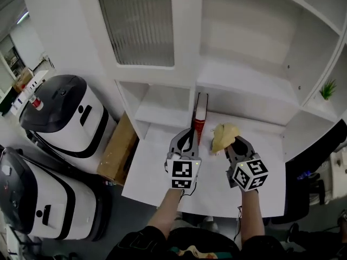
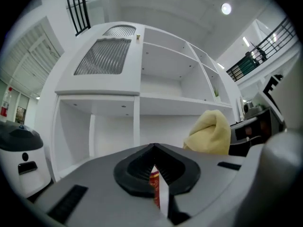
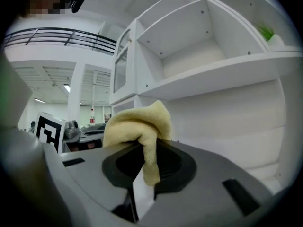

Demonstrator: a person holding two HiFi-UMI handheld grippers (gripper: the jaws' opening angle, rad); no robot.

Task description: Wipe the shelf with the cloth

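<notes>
Yellow cloth (image 1: pixel 223 134) bunched in right hand-held gripper (image 1: pixel 234 143), left hand-held gripper (image 1: pixel 188 137) clamping thin red book (image 1: pixel 201 110)

There are two grippers: the left gripper (image 1: pixel 191 133) and the right gripper (image 1: pixel 232 142). Each carries one marker cube, which makes two cubes (image 1: pixel 182 173) (image 1: pixel 250 173). There is one yellow cloth (image 1: pixel 223 135), pinched in the right gripper's jaws, and one red book (image 1: pixel 200 115), gripped by the left gripper's jaws. The book stands upright on the wide bottom board near that board's back edge. There is one white shelf unit (image 1: pixel 238 80) with one ribbed glass door (image 1: pixel 138 23). One small green plant (image 1: pixel 327 88) sits at the right edge of an upper board. On the floor left of the unit are two white-and-black machines (image 1: pixel 68 112) (image 1: pixel 32 199) and one cardboard box (image 1: pixel 116 150). Two forearms show at the bottom.
</notes>
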